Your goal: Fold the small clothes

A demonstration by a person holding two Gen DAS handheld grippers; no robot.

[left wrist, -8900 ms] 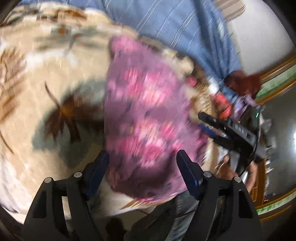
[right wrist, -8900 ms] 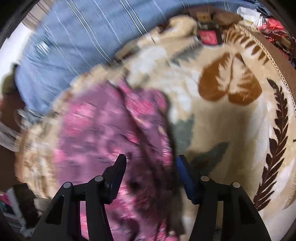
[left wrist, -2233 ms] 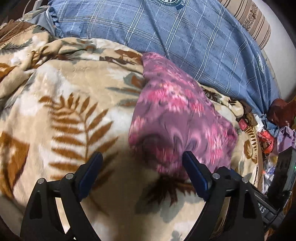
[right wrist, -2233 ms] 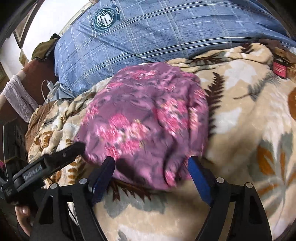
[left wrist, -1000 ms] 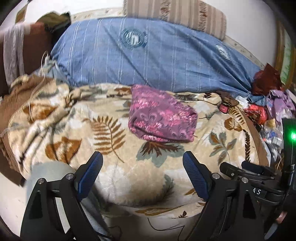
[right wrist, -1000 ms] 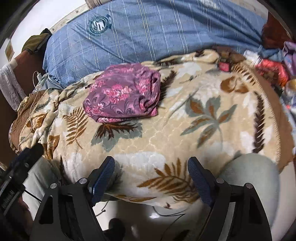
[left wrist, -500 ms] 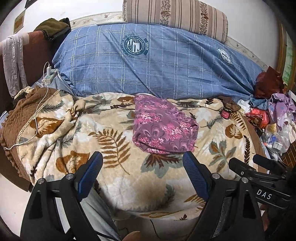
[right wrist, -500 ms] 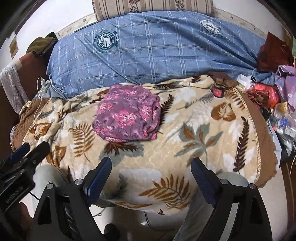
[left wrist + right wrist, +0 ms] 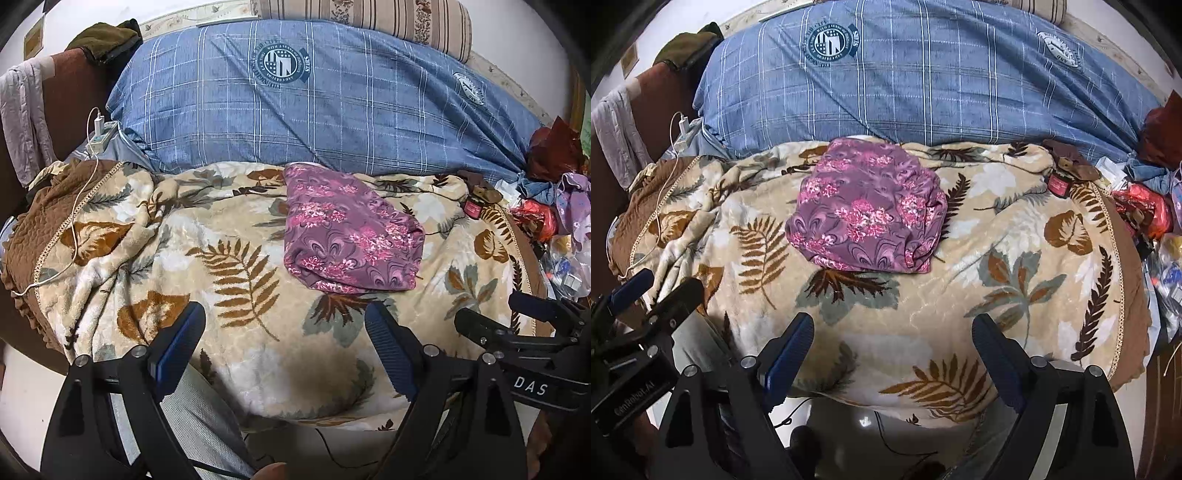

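Note:
A purple floral garment (image 9: 351, 240) lies folded into a compact bundle on the beige leaf-print blanket (image 9: 240, 295); it also shows in the right wrist view (image 9: 868, 210). My left gripper (image 9: 284, 332) is open and empty, held back over the blanket's near edge, well short of the garment. My right gripper (image 9: 894, 343) is open and empty, also near the front edge. The right gripper's fingers show at the right of the left wrist view (image 9: 517, 325). The left gripper's fingers show at the left of the right wrist view (image 9: 650, 291).
A large blue plaid duvet (image 9: 314, 103) lies behind the blanket, with a striped bolster (image 9: 369, 18) above. A white charger and cable (image 9: 98, 125) sit at the left. Cluttered bags and packets (image 9: 546, 221) crowd the right. The blanket (image 9: 1015, 258) ends at a brown edge.
Both grippers have pulled back and up from the garment, so the whole bed is in view. The folded garment stays lying on the blanket. Both grippers stay open.

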